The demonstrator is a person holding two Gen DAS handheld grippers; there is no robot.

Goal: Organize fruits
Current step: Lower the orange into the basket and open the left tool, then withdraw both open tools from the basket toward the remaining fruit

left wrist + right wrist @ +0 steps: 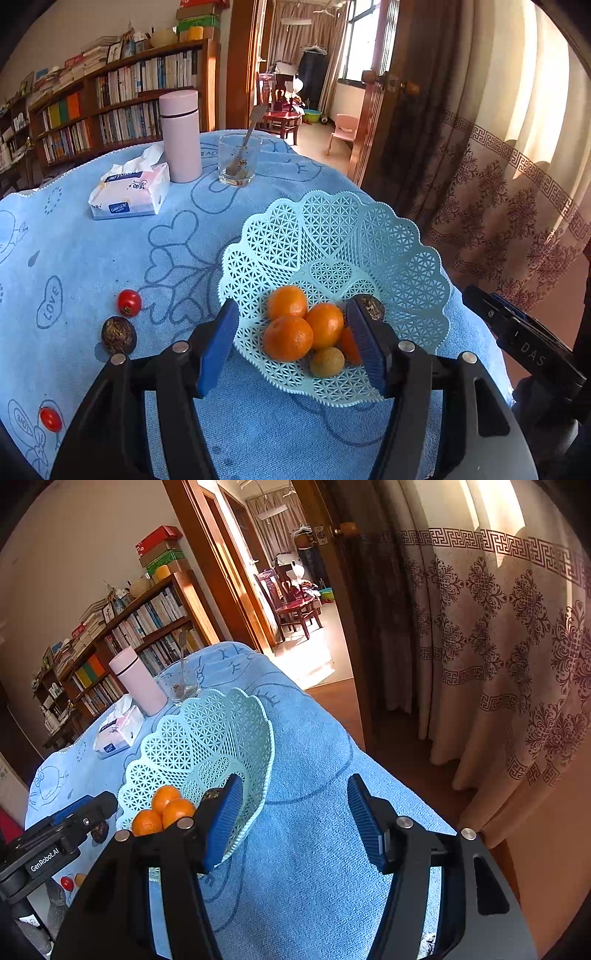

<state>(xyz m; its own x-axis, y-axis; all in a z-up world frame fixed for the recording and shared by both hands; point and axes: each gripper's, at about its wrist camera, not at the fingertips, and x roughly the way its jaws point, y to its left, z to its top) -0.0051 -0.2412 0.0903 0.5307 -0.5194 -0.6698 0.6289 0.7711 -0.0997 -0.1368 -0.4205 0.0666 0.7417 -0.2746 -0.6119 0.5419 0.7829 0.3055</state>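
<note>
Your fruit sits mostly in the pale green lattice basket on the blue towel: three oranges clustered at its bottom, a small brownish-yellow fruit in front of them and a dark round one at the right. Out on the cloth to the basket's left lie a cherry tomato, another dark round fruit just below it, and a second tomato nearer you. Your left gripper hangs over the basket, its jaws spread and pinching nothing. Your right gripper is also spread and empty, beside the basket's right rim. Beyond stand a tissue pack, a pink flask and a glass.
</note>
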